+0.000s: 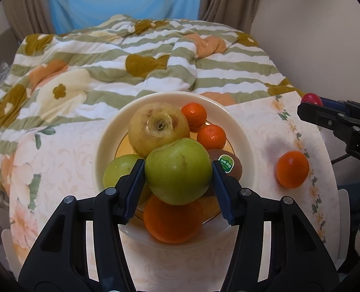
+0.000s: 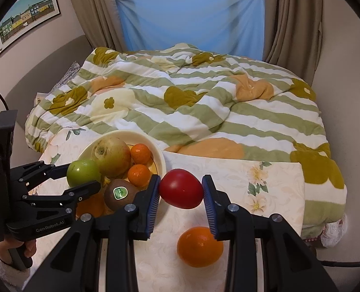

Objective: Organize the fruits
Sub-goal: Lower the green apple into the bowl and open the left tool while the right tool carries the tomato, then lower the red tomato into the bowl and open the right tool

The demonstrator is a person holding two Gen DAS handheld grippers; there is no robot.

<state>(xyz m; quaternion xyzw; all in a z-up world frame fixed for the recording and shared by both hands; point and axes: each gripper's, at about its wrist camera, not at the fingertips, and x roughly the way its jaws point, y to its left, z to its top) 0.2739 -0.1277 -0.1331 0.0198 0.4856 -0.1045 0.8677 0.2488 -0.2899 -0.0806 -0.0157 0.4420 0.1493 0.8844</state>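
My left gripper point(image 1: 178, 170) is shut on a green apple point(image 1: 178, 171) and holds it over the cream bowl point(image 1: 238, 131). The bowl holds a yellow pear point(image 1: 158, 127), two mandarins point(image 1: 193, 114), a kiwi with a sticker point(image 1: 228, 164), another green apple point(image 1: 120, 169) and an orange point(image 1: 172, 221). My right gripper point(image 2: 181, 189) is shut on a red tomato point(image 2: 181, 188) above the table, right of the bowl point(image 2: 159, 157). A loose orange point(image 2: 199, 247) lies on the table under it, also in the left wrist view point(image 1: 292, 169).
The floral tablecloth point(image 2: 265, 177) covers a small table against a bed with a striped flowered quilt point(image 2: 192, 102). The table's right edge point(image 1: 330, 170) is near the loose orange. A window with a blue cloth point(image 2: 192, 19) and curtains stand behind.
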